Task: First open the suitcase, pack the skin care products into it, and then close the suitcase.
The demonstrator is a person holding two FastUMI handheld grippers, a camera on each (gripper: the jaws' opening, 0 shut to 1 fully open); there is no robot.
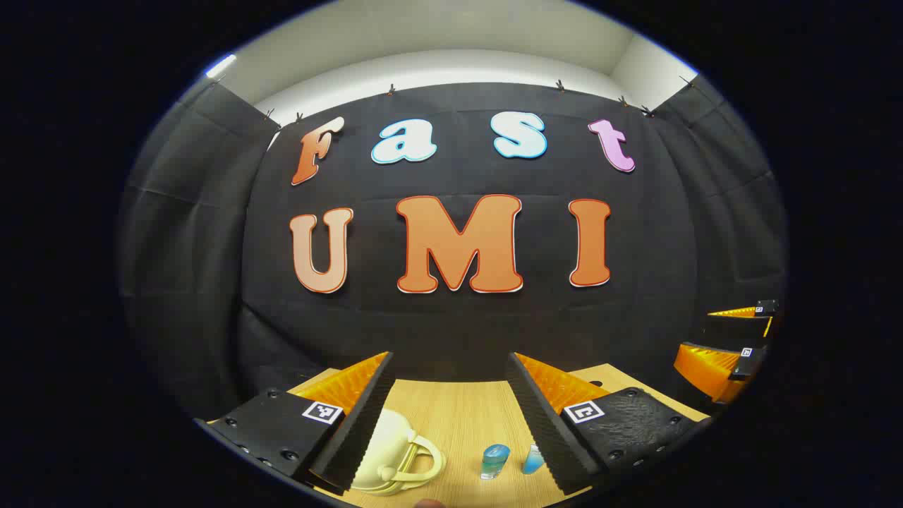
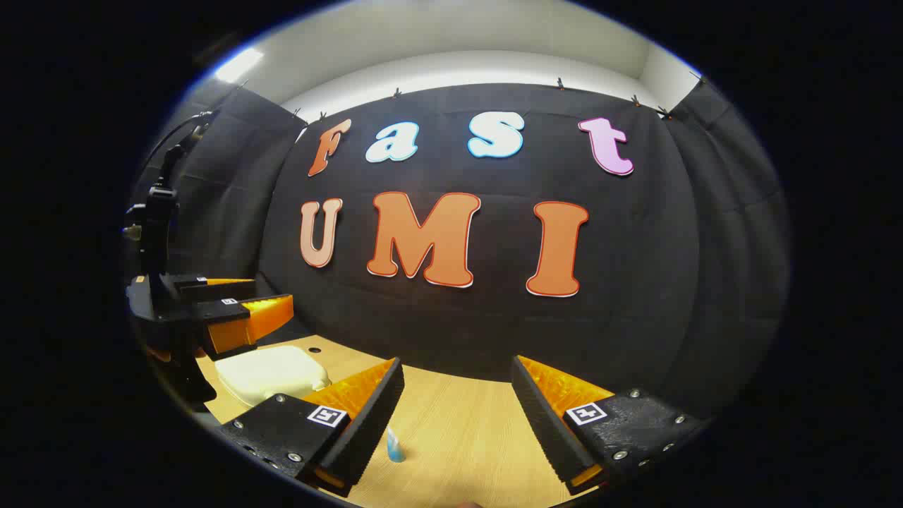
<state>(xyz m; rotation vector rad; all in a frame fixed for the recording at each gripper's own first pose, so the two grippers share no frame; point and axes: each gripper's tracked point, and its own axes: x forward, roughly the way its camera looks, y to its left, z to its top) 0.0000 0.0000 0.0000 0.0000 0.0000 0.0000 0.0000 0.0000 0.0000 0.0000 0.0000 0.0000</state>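
Both claws held open above the counter, nothing in them.

The left claw has its jaws wide apart and empty; under it the closed cream suitcase lies on the wooden counter, with two small blue skin care bottles just beside its handle. The right claw is also spread wide and empty, near the counter's far edge.

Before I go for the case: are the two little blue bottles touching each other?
Apart. The left gripper view shows bare wood between the round-capped blue bottle and the pointed blue bottle.
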